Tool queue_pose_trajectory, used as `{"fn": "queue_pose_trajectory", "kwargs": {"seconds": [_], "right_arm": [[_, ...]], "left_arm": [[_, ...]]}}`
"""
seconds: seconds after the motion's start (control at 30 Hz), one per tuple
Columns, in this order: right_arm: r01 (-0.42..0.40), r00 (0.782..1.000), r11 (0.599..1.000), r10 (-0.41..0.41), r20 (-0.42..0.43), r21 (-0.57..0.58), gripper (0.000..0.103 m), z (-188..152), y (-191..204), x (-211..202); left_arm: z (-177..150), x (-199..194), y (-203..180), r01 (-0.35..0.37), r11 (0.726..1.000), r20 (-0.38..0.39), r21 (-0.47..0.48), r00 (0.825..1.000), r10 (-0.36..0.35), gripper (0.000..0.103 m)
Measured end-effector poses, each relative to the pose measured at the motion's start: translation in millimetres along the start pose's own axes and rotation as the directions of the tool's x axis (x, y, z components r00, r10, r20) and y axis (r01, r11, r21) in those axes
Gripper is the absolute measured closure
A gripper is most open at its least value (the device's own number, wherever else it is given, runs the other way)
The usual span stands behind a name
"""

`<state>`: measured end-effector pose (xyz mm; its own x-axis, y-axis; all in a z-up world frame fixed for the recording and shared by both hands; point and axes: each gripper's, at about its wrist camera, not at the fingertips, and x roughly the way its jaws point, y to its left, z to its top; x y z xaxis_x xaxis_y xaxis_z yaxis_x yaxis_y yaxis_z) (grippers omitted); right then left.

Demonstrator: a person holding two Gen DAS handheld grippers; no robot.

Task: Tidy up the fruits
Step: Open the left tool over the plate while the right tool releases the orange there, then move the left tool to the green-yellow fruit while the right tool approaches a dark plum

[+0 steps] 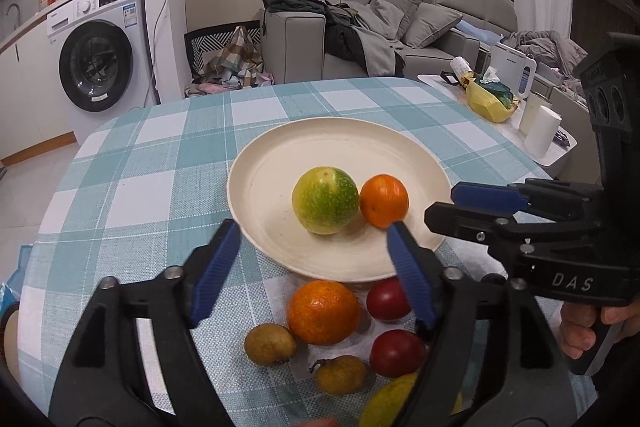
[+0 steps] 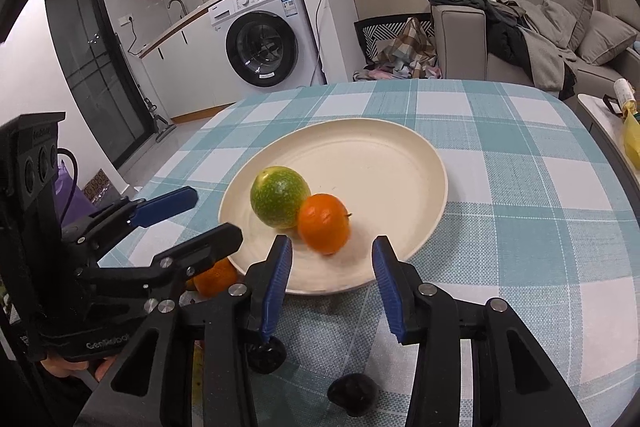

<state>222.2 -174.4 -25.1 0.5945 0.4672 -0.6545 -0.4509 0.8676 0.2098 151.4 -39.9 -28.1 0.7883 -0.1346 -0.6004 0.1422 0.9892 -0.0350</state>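
The worktop (image 1: pixel 120 163), under a blue-and-white check cloth, spreads out ahead of both grippers and carries everything. On it the cream plate (image 1: pixel 280 155) lies straight ahead of the left gripper (image 1: pixel 314 231) and ahead and slightly left of the right gripper (image 2: pixel 332 253), its near rim passing just under both sets of fingertips. Two fruits already sit on the plate, touching each other: a green-yellow round fruit (image 1: pixel 325 201) and a small orange (image 1: pixel 384 201), which rests just beyond the right gripper's tips. The left gripper stands released, jaws wide apart with nothing between them; the right gripper is also released, jaws parted to a narrower gap and empty, the small orange lying free just past them. The fruits not yet sorted lie on the cloth below and behind the left gripper's fingertips, close to the plate's near rim: a larger orange (image 1: pixel 323 311), two red fruits (image 1: pixel 387 299), two brownish-yellow small fruits (image 1: pixel 270 343) and a yellow fruit (image 1: pixel 386 403) at the bottom edge, partly hidden. These are round, with no long axis to line up on. The left gripper is clearly the nearer one; I judge that it would need to draw back and dip down to reach the larger orange.
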Motion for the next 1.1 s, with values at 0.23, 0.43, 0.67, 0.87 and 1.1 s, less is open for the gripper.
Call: {"fn": "queue_pose_trajectory", "kwargs": {"seconds": [0.23,0.43,0.67,0.87,1.1], "right_arm": [[0.008,1.000,1.000,-0.008,0.013,0.002,0.039,-2,-2,-13],[0.008,0.999,1.000,-0.009,0.039,0.016,0.010,-6,-5,-24],[-0.011,0.999,1.000,0.011,0.042,-0.003,0.000,-14,0,-32],[-0.012,1.000,1.000,0.013,0.025,-0.027,0.000,-22,5,-35],[-0.027,0.999,1.000,0.027,0.029,0.005,0.000,-28,-2,-42]], "left_arm": [[-5,-16,-5,-0.033,0.998,0.024,0.053,0.999,0.032,0.012],[-8,-34,3,-0.015,1.000,0.035,0.012,0.999,0.014,0.001],[-15,-45,11,0.014,0.999,0.025,-0.037,1.000,-0.013,0.001],[-21,-57,3,-0.006,1.000,0.038,-0.015,0.999,0.006,0.001],[-28,-71,-7,-0.027,1.000,0.065,-0.005,0.998,0.027,0.001]]}}
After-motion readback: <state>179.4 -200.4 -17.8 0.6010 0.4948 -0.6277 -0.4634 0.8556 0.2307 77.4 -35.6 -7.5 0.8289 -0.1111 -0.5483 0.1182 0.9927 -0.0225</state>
